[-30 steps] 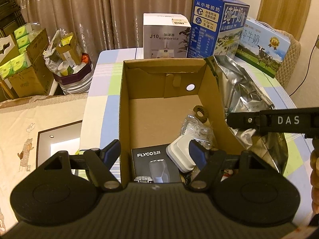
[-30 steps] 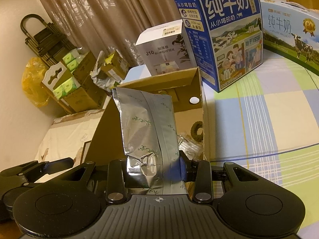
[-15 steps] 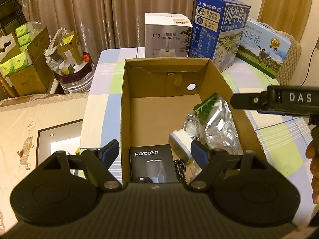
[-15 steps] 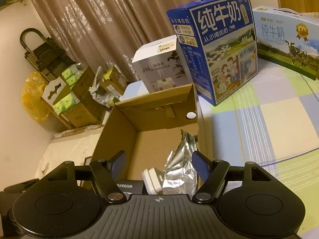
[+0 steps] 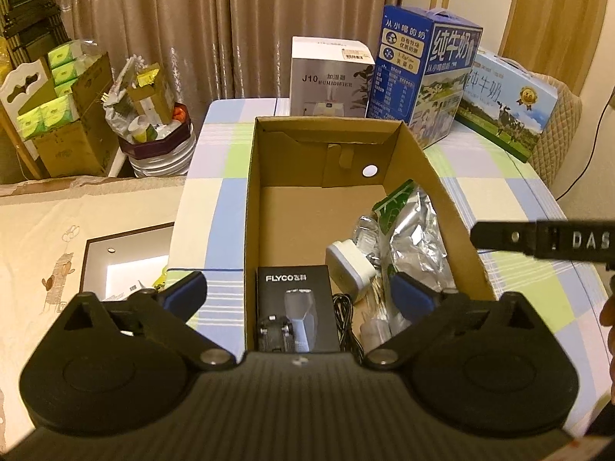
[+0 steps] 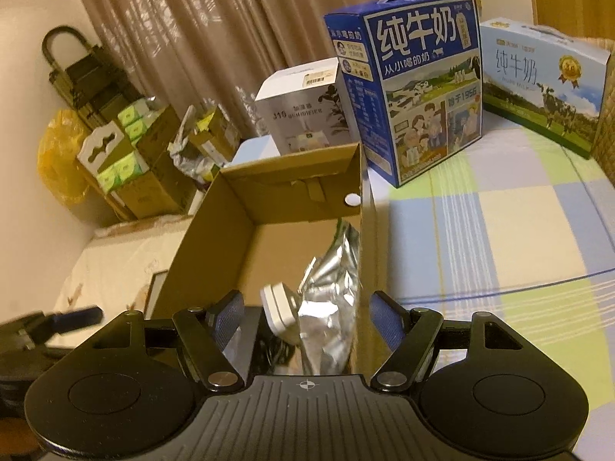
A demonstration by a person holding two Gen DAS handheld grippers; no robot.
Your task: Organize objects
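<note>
An open cardboard box stands on the checked tablecloth. A crumpled silver foil bag leans against its right wall, next to a white adapter, a black FLYCO box and a black cable. My left gripper hovers over the box's near end with its jaws opening and nothing held between them. In the right wrist view, my right gripper stands open above the foil bag and the adapter, with its pads off both. Its side bar crosses the right of the left wrist view.
Behind the cardboard box stand a white humidifier box, a tall blue milk carton and a flat light-blue milk case. Cartons of green tissue packs and a heap of clutter sit left of the table.
The right gripper opened and let go of the foil bag, which dropped into the right side of the box. Both grippers drew back a little. The left jaws spread wider.
</note>
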